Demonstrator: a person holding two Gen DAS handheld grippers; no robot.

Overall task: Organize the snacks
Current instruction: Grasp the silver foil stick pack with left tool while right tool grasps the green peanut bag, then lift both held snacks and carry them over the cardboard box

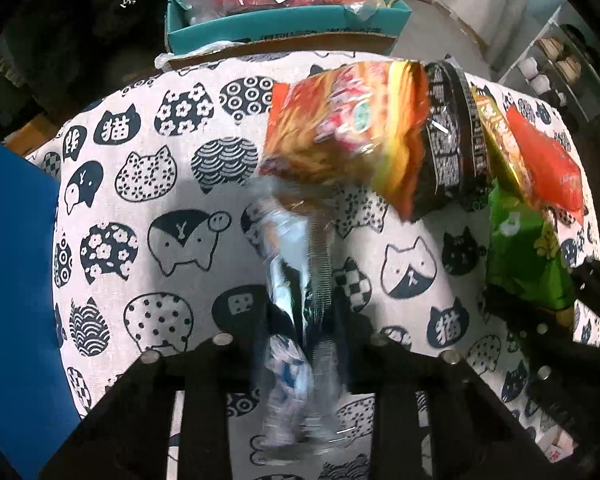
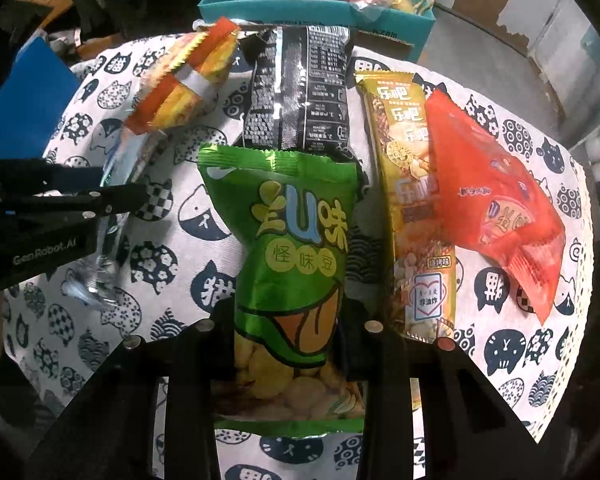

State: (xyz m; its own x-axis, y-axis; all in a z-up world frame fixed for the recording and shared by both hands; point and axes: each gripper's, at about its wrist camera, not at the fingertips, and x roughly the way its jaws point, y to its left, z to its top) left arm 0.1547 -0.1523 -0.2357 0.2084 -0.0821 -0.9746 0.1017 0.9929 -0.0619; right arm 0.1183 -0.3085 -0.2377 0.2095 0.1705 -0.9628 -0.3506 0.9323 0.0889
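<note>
Gripping a green bean-snack bag [image 2: 296, 280] between its fingers, the right gripper [image 2: 296, 344] points toward the tablecloth's [image 2: 168, 216] far edge. The left gripper [image 1: 300, 344] holds a blurred clear-ended orange packet [image 1: 340, 140], angled over the cloth's left half. A black packet [image 2: 300, 92], yellow packet [image 2: 412, 200] and red packet [image 2: 496, 196] lie along the far-right side.

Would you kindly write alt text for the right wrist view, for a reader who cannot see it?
The right gripper holds a green snack bag between its fingers above a cat-print tablecloth. Behind lie a black bag, a yellow packet and a red packet; the left gripper enters from the left.
</note>
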